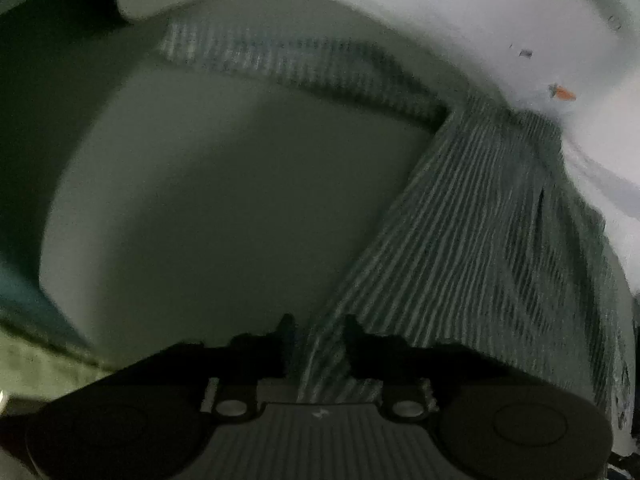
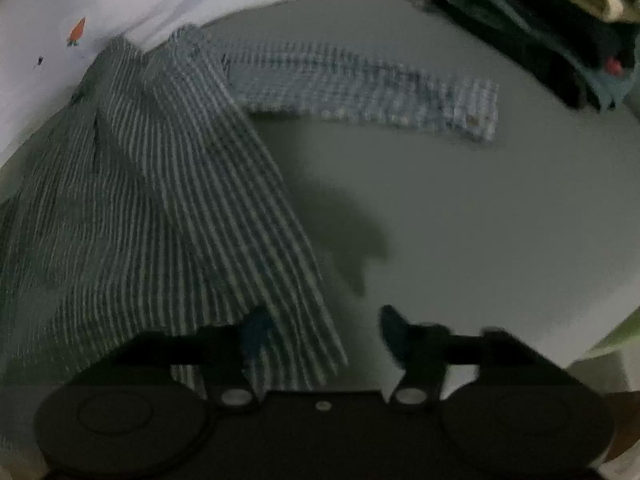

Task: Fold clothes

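From the left wrist, the left gripper (image 1: pixel 318 334) has its jaws parted, a strip of the striped shirt (image 1: pixel 472 216) running loosely between them, not pinched; the shirt lies on the pale surface (image 1: pixel 224 184), one sleeve stretched out along the far edge. From the right wrist, the right gripper (image 2: pixel 326 328) stands released, jaws wide, the striped shirt (image 2: pixel 160 184) lying over its left finger, dark folded clothes (image 2: pixel 552 40) well apart.

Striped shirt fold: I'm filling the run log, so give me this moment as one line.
garment: striped shirt on table, sleeve out | left gripper: open, cloth between | right gripper: open beside hem | pile: far corner
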`<action>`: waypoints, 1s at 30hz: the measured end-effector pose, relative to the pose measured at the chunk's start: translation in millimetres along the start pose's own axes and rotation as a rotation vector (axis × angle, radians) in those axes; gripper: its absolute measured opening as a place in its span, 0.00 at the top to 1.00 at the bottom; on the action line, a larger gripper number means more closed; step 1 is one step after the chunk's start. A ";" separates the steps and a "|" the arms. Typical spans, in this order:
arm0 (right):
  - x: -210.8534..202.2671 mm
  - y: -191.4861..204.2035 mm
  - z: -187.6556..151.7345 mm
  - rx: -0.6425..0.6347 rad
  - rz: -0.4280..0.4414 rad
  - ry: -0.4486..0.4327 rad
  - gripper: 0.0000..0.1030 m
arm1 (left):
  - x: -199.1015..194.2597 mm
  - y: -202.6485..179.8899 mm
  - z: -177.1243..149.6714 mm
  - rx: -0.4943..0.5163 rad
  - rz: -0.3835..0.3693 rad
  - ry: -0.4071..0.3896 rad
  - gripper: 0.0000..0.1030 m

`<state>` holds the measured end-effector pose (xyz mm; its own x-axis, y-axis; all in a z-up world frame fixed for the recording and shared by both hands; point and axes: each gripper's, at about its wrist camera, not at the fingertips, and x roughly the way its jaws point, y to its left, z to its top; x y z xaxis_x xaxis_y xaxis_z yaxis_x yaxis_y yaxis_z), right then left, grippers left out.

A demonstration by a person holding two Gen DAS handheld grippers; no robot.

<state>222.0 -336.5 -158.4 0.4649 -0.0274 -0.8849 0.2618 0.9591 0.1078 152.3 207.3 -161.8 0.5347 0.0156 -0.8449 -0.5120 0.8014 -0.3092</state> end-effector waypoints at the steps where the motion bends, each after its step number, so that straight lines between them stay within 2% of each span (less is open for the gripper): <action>1: 0.6 6.0 3.4 -0.005 -0.008 -0.019 0.14 | -1.7 -1.6 6.1 0.006 -0.001 -0.019 0.56; 2: 1.3 12.1 6.7 -0.011 -0.016 -0.038 0.12 | -2.6 -2.8 11.9 0.013 -0.005 -0.033 0.55; 4: 6.5 29.7 10.8 -0.045 -0.017 -0.067 0.09 | -0.6 -5.7 21.2 0.014 -0.002 -0.061 0.39; 6: 13.2 48.7 12.1 -0.094 0.001 -0.086 0.01 | 3.5 -7.1 30.4 0.006 0.009 -0.090 0.28; 7: 18.3 59.8 11.6 -0.122 0.018 -0.100 0.01 | 7.4 -4.8 35.7 -0.004 0.020 -0.103 0.26; 11: 37.9 101.8 5.0 -0.201 0.080 -0.170 0.00 | 25.8 3.6 59.6 -0.037 0.050 -0.130 0.21; 15: 61.8 133.3 -8.1 -0.221 0.066 -0.246 0.00 | 41.5 19.9 85.6 -0.068 0.065 -0.156 0.17; 18: 76.1 143.3 -16.6 -0.171 0.037 -0.271 0.00 | 54.1 44.2 110.3 -0.144 0.065 -0.177 0.16; 24: 81.7 156.3 -32.9 -0.122 -0.036 -0.406 0.00 | 81.8 79.3 162.2 -0.260 0.123 -0.239 0.16; 29: 82.0 157.7 -29.9 -0.109 -0.046 -0.416 0.00 | 107.6 101.8 195.6 -0.319 0.182 -0.259 0.15; 30: 81.8 157.9 -29.6 -0.108 -0.047 -0.416 0.00 | 110.9 104.9 200.5 -0.325 0.171 -0.272 0.07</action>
<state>276.3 -179.0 -227.3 0.7616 -0.1620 -0.6274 0.2111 0.9774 0.0039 292.7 413.0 -200.4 0.5586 0.3227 -0.7641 -0.7695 0.5454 -0.3322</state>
